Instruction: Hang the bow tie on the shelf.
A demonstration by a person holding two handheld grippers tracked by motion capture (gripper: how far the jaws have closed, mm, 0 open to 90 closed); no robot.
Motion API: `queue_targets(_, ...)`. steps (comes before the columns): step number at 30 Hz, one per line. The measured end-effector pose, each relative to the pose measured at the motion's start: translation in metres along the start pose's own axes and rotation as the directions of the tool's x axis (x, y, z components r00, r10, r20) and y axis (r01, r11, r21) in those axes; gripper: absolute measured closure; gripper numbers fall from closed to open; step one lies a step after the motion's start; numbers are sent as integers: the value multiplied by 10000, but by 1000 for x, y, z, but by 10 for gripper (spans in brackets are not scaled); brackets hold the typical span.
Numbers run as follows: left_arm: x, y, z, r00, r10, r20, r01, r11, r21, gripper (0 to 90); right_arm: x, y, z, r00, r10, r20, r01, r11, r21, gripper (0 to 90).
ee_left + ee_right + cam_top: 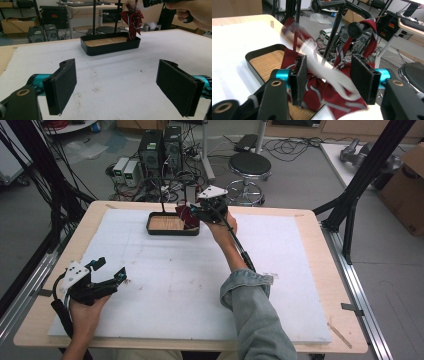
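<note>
The right gripper (328,80) was part open astride the red tie (322,96), which hung from the rack (332,32) over the tray (172,231); a tug might have tipped the rack; the left gripper (120,86) rested wide open, well apart.

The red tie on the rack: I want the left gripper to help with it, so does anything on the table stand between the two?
Nothing visible does. The left gripper is open and faces bare white mat. Beyond it stands the black tray, with the red tie hanging over its right end, where the right gripper already works.
</note>
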State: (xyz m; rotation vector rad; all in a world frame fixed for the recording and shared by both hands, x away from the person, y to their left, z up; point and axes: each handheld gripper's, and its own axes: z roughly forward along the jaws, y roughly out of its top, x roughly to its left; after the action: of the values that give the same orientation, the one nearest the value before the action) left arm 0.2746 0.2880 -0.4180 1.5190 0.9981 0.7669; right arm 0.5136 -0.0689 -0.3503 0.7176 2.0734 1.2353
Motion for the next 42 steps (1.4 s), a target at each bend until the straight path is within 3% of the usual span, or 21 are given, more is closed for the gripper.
queue_targets(6, -1, 0, 0, 10000, 26, 15, -26, 10000, 20, 170, -3, 7, -13, 9994, 240, -255, -247, 9993, -282, 408)
queue_targets(13, 0, 0, 0, 10000, 36, -16, -36, 10000, 11, 170, -5, 12, -27, 9994, 290, -169, -299, 9981, -547, 321)
queue_targets(20, -1, 0, 1, 10000, 42, -36, -41, 10000, 30, 170, -16, 11, -46, 9989, 458, -99, -464, 9956, -815, 276)
queue_targets(21, -1, 0, 1, 10000, 56, -46, -56, 10000, 45, 171, -20, 9, -54, 9982, 603, -54, -605, 9929, -1024, 265)
queue_targets(27, -2, 0, 4, 10000, 60, -34, -60, 10000, 55, 170, -31, 0, -72, 9947, 1015, 131, -995, 9892, -1072, 186)
queue_targets(30, -3, 0, 5, 10000, 82, -12, -82, 9999, 79, 170, -39, -5, -86, 9920, 1166, 476, -1102, 9866, -1204, 124)
queue_targets(33, -3, 0, 6, 10000, 36, -4, -35, 9999, 94, 170, -49, -14, -104, 9880, 1405, 640, -1295, 9800, -1513, 122)
queue_targets(37, -3, 0, 7, 10000, 80, 2, -80, 9999, 111, 170, -61, -20, -119, 9828, 1737, 625, -1657, 9793, -1160, 110)
queue_targets(40, -4, 0, 7, 10000, 76, 0, -76, 9999, 99, 170, -65, -26, -134, 9775, 1871, 974, -1691, 9711, -1683, 111)
queue_targets(42, -4, 0, 7, 10000, 69, -10, -68, 9999, 112, 170, -69, -29, -142, 9756, 1943, 1023, -1751, 9695, -1717, 111)
